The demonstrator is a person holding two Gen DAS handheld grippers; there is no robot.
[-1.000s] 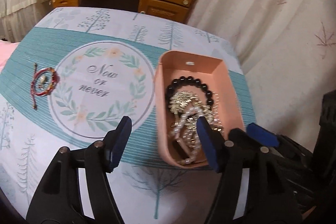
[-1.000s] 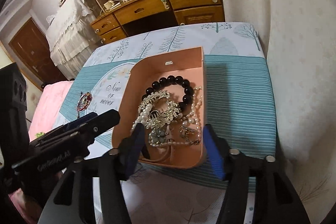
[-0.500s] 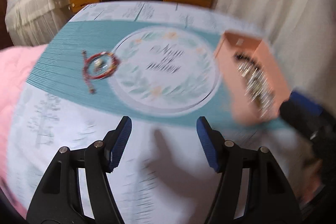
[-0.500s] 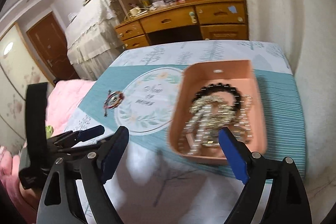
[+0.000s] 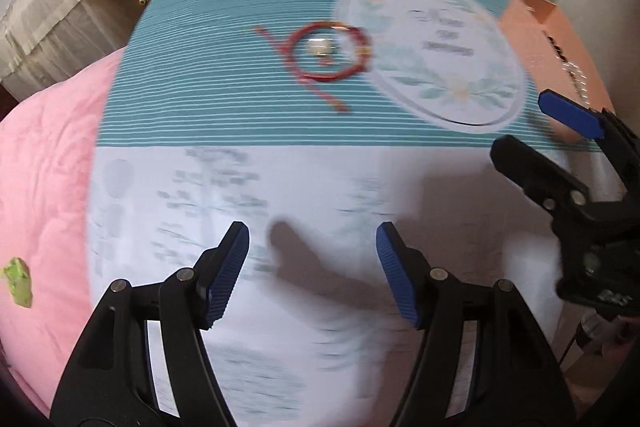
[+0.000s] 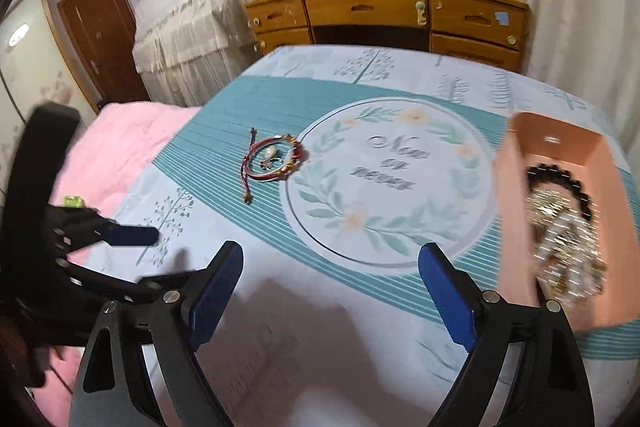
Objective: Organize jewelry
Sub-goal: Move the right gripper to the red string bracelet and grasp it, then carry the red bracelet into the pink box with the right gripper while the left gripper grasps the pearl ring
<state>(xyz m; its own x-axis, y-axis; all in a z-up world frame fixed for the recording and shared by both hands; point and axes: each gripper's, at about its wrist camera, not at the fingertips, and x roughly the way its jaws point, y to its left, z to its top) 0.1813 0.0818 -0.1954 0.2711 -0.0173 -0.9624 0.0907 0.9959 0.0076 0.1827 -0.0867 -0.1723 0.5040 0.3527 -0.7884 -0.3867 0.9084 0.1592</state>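
Note:
A red cord bracelet [image 5: 328, 53] with a small pale charm inside its ring lies on the teal striped part of the tablecloth; it also shows in the right wrist view [image 6: 274, 157]. A pink box [image 6: 516, 195] holds a black bead bracelet [image 6: 560, 179] and a heap of pearl and gold jewelry [image 6: 564, 239]; its wall shows in the left wrist view [image 5: 536, 27]. My left gripper [image 5: 312, 271] is open and empty, well short of the red bracelet. My right gripper [image 6: 330, 291] is open and empty, left of the box.
A round "Now or never" print [image 6: 388, 179] lies between bracelet and box. A pink quilt [image 5: 44, 179] lies off the table's left edge. A wooden desk [image 6: 384, 15] with drawers stands behind the table. A curtain hangs at the right.
Both grippers have pulled away from the pink box and swung left. The left one now faces the red bracelet; the right one has the box at its right edge.

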